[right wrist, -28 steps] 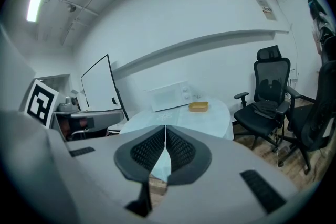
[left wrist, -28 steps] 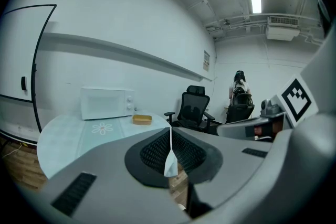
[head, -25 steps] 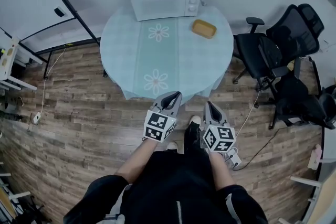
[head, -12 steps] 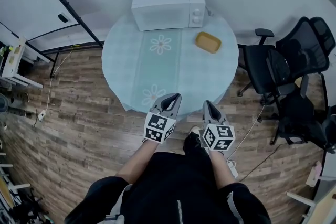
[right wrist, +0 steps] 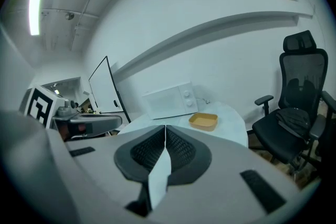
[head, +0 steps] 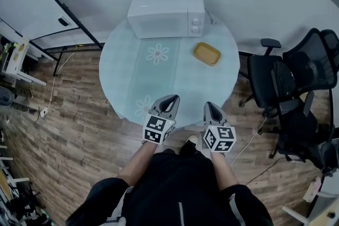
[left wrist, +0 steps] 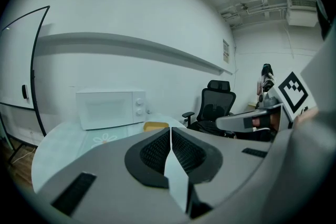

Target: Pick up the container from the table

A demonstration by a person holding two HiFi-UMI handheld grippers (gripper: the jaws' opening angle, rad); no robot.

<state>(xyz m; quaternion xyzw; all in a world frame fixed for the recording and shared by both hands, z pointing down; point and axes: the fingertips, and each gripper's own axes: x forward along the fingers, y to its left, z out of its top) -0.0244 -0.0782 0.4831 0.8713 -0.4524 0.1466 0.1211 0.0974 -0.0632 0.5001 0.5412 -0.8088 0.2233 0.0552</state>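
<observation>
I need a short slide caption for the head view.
Left tool and right tool, both shut, face the round table; the container lies near the microwave.

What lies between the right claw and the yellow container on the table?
Nothing but bare tablecloth: the head view shows an empty stretch from the right claw to the yellow container.

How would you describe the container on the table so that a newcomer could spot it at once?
Find the round table with the pale green flowered cloth; a white microwave oven stands at its far edge. Just in front of the oven's right end lies a shallow rectangular yellow container, the only small, loose thing there.
</observation>
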